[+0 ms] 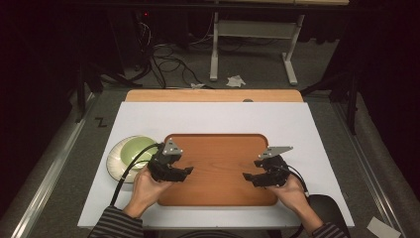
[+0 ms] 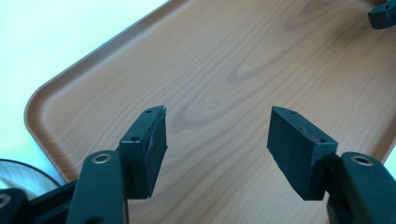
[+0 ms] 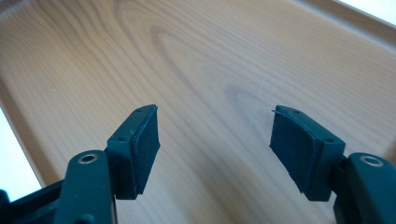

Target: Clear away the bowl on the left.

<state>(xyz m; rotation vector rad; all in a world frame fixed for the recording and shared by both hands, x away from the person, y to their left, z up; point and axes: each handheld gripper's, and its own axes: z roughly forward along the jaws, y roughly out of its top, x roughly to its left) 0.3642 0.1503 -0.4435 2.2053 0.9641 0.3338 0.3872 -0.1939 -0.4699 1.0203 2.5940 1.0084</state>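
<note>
**Both grippers idle over empty tray, bowl stack waiting at left**

Dark room, cables and a white table frame on the floor behind. White sheet covers the tabletop (image 1: pixel 297 124); a rounded-corner brown wood-grain tray (image 1: pixel 218 148) sits centred on it, nothing on it.

Left gripper (image 1: pixel 187 171) hovers over the tray's left side, jaws apart, nothing between them; in the left gripper view its pads (image 2: pixel 154 144) frame bare wood grain, tray corner up-left. Right gripper (image 1: pixel 246 176) hovers over the tray's right side, jaws also apart and empty; its own view shows the pads (image 3: pixel 144 140) over bare tray (image 3: pixel 210 70), with the rim at far left and top right. The tips point at each other across the tray's middle, well apart.

Nearest thing to work on: a pale green round bowl (image 1: pixel 136 148) sitting in a wider cream dish (image 1: pixel 116 163), just off the tray's left edge, right behind the left hand (image 1: pixel 146 188). A sliver of the dish rim shows at bottom-left of the left gripper view.

My read: nothing started yet, likely step is getting the bowl onto the tray. To do it well:
- Turn the left gripper toward the bowl first; it faces away now.
- Keep jaws wide, straddle the bowl wall, one pad inside, one outside.
- Close squarely; glazed rim looks slippery.
- Lift straight so the dish underneath doesn't drag along.
- Right gripper can steady the dish or the tray.
</note>
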